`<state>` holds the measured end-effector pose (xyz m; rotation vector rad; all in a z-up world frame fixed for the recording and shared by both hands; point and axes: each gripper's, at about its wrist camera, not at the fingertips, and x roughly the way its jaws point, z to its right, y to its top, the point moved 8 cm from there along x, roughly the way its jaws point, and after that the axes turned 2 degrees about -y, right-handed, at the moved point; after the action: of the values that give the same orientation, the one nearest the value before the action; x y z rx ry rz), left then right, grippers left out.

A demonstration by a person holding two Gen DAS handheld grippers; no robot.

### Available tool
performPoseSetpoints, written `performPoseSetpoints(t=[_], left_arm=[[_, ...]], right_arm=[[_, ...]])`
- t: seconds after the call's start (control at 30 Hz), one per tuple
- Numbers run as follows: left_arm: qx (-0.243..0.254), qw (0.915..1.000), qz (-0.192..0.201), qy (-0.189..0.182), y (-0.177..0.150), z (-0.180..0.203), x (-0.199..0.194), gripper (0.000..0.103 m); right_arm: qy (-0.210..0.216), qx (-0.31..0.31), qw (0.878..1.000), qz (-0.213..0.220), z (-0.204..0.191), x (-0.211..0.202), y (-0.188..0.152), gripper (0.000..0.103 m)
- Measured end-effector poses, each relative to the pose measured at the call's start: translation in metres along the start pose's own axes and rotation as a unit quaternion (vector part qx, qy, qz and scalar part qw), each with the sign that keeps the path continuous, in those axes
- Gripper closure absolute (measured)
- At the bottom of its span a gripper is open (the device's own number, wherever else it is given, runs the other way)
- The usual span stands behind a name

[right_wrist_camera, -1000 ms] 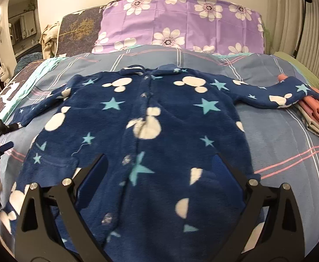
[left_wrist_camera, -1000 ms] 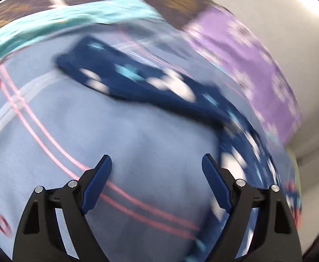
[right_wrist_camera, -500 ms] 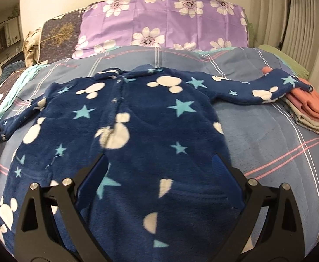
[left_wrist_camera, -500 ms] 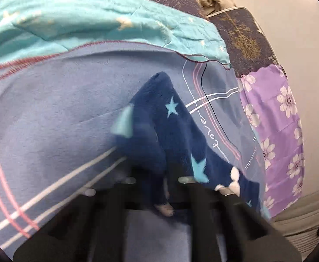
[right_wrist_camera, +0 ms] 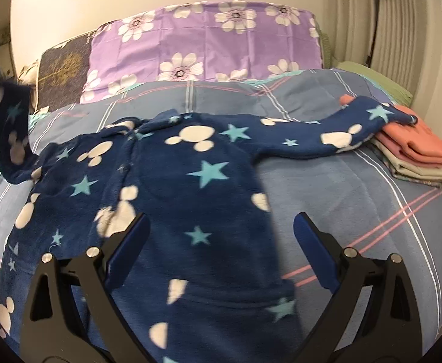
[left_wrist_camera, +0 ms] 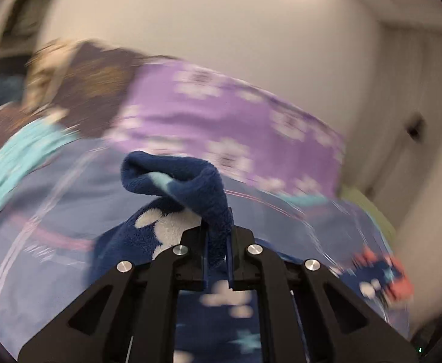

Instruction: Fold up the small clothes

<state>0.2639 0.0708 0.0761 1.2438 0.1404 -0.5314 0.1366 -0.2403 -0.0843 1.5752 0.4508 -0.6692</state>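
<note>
A navy fleece baby onesie [right_wrist_camera: 190, 181] with teal stars and cream mouse shapes lies front up on the blue plaid blanket [right_wrist_camera: 326, 187]. My left gripper [left_wrist_camera: 217, 242] is shut on the onesie's left sleeve [left_wrist_camera: 208, 193], whose cuff flops over above the jaws. In the right wrist view that sleeve [right_wrist_camera: 12, 127] hangs lifted in the air at the far left. The other sleeve [right_wrist_camera: 342, 133] stretches right, its end resting on a stack of folded clothes. My right gripper [right_wrist_camera: 221, 242] hovers open over the onesie's lower body, holding nothing.
Folded clothes [right_wrist_camera: 414, 154], coral on top, are stacked at the bed's right side. A purple flowered pillow [right_wrist_camera: 208, 45] and a dark patterned pillow [right_wrist_camera: 60, 69] lean at the head. A green cover [right_wrist_camera: 378, 81] and a ribbed wall lie to the right.
My left gripper closed on the left sleeve's cuff and lifted it off the blanket, swinging toward the onesie. My right gripper drifted slightly, staying open above the garment.
</note>
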Motion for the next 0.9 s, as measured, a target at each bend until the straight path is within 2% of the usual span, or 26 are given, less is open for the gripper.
performPoseSetpoints(t=[0.07,0.13,0.17,0.2,0.23,0.33,0.37,0.43,0.5,0.6,0.67,0.73,0.8,0.83,0.9], left_arm=[[0.045,0.9983,-0.020,-0.031,-0.020,0.058,0.029,0.095],[0.074,0.9949,-0.042,-0.054,-0.044,0.100,0.055,0.093],[0.088,0.9920,-0.059,-0.069,-0.061,0.120,0.071,0.089],[0.103,0.9882,-0.081,-0.079,-0.079,0.133,0.085,0.072],[0.122,0.9835,-0.109,-0.077,-0.103,0.147,0.098,0.061],[0.174,0.9703,-0.150,-0.077,-0.148,0.160,0.107,0.060],[0.184,0.9688,-0.150,-0.070,-0.153,0.154,0.104,0.054],[0.197,0.9694,-0.140,-0.043,-0.156,0.128,0.087,0.040],[0.209,0.9692,-0.129,-0.013,-0.156,0.103,0.071,0.035],[0.229,0.9615,-0.137,0.063,-0.165,0.040,0.047,0.032],[0.232,0.9511,-0.165,0.120,-0.176,-0.010,0.040,0.032],[0.231,0.9393,-0.184,0.174,-0.181,-0.052,0.037,0.032],[0.223,0.9274,-0.196,0.227,-0.185,-0.089,0.040,0.032],[0.215,0.9250,-0.200,0.241,-0.183,-0.101,0.040,0.032],[0.189,0.9254,-0.205,0.257,-0.180,-0.118,0.042,0.032]], right_arm=[[-0.009,0.014,1.000,-0.005,0.016,0.002,-0.002,0.006],[-0.018,0.031,0.999,-0.011,0.033,0.005,-0.005,0.006],[-0.021,0.041,0.999,-0.015,0.043,0.006,-0.006,0.006],[-0.024,0.050,0.998,-0.018,0.050,0.006,-0.007,0.006],[-0.026,0.057,0.998,-0.020,0.059,0.006,-0.007,0.009],[-0.017,0.058,0.998,-0.018,0.073,0.004,-0.006,0.018],[-0.010,0.057,0.998,-0.020,0.075,0.005,-0.006,0.021],[0.024,0.057,0.998,-0.032,0.073,0.009,-0.002,0.036],[0.084,0.065,0.993,-0.051,0.062,0.019,0.008,0.043],[0.145,0.045,0.986,-0.071,0.034,0.038,0.028,0.044],[0.165,0.029,0.982,-0.084,0.012,0.060,0.045,0.044],[0.180,0.027,0.978,-0.106,-0.008,0.086,0.057,0.042],[0.176,0.034,0.976,-0.124,-0.027,0.119,0.070,0.037],[0.166,0.031,0.977,-0.128,-0.034,0.134,0.075,0.031],[0.127,0.021,0.980,-0.149,-0.048,0.168,0.077,0.028]])
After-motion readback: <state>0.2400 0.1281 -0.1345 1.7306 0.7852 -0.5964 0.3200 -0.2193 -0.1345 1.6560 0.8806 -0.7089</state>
